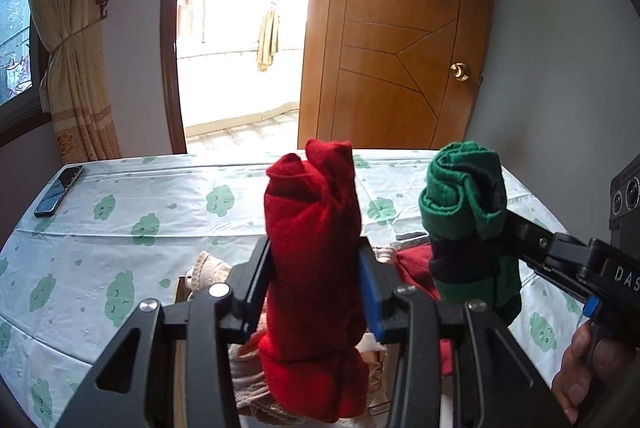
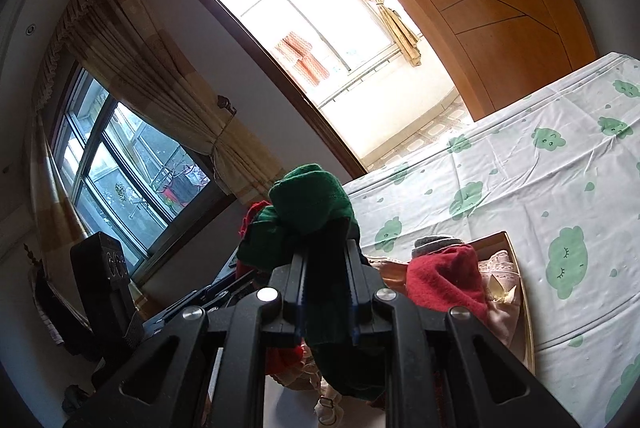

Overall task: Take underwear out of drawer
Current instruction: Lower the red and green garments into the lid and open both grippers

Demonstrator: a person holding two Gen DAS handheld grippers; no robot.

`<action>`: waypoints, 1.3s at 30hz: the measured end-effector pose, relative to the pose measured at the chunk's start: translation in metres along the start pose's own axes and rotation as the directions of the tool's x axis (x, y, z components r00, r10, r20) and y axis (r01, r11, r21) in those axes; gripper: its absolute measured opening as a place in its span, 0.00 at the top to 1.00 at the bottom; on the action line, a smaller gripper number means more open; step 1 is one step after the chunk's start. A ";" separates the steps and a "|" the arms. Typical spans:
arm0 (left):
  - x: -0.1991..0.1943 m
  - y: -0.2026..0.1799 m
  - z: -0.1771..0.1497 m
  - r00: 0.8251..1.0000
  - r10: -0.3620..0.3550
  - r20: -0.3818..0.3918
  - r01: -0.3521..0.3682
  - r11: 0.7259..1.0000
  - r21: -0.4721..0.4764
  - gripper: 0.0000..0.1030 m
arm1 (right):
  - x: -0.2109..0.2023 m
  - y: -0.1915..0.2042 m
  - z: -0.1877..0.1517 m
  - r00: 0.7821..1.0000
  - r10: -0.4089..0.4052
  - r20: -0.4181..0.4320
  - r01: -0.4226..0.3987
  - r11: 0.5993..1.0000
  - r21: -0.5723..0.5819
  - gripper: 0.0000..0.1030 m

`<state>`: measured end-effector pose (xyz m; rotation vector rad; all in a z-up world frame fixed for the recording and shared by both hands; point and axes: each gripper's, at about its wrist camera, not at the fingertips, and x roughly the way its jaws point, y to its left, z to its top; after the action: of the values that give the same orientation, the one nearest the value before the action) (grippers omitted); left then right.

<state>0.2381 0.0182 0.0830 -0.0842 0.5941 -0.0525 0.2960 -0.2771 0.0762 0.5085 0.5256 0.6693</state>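
Beyond both claws the bed lies broad and bare under its cloud-print sheet, a phone near its far left edge. Past it stand a wooden door and a bright doorway. Below, the open drawer holds more rolled garments. Left claw clamps an upright roll of red underwear; right claw pinches a green and navy underwear roll, both lifted above the drawer.

Home bedroom: bed under a cloud-print sheet, tied-back curtains at the window, wooden door with brass knob, phone at the bed's far-left corner.
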 end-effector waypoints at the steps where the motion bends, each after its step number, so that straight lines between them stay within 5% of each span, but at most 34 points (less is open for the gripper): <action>1: 0.003 -0.001 0.000 1.000 0.005 -0.004 -0.005 1.000 0.004 0.61 | 0.002 -0.002 0.000 1.000 -0.006 0.001 0.006 1.000 0.001 0.83; 13: 0.028 -0.006 -0.010 0.997 0.052 -0.053 -0.051 0.999 0.005 0.56 | 0.014 -0.030 -0.003 0.997 -0.054 -0.050 0.056 0.998 0.042 0.76; 17: 0.022 -0.006 -0.009 0.998 0.057 -0.030 -0.057 0.998 0.000 0.54 | 0.014 -0.036 -0.008 0.996 -0.052 -0.073 0.056 0.997 0.054 0.48; 28: 0.016 -0.003 -0.017 0.998 0.049 -0.029 -0.049 0.999 -0.004 0.49 | 0.008 -0.047 -0.017 0.996 -0.033 -0.079 0.042 0.993 0.114 0.47; 39: -0.003 -0.004 -0.032 1.000 0.019 0.006 -0.019 1.000 -0.010 0.45 | -0.008 -0.013 -0.025 0.993 -0.101 -0.062 0.092 0.988 -0.122 0.46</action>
<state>0.2179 0.0124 0.0589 -0.0888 0.5887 -0.0305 0.2814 -0.2850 0.0524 0.3467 0.5672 0.6228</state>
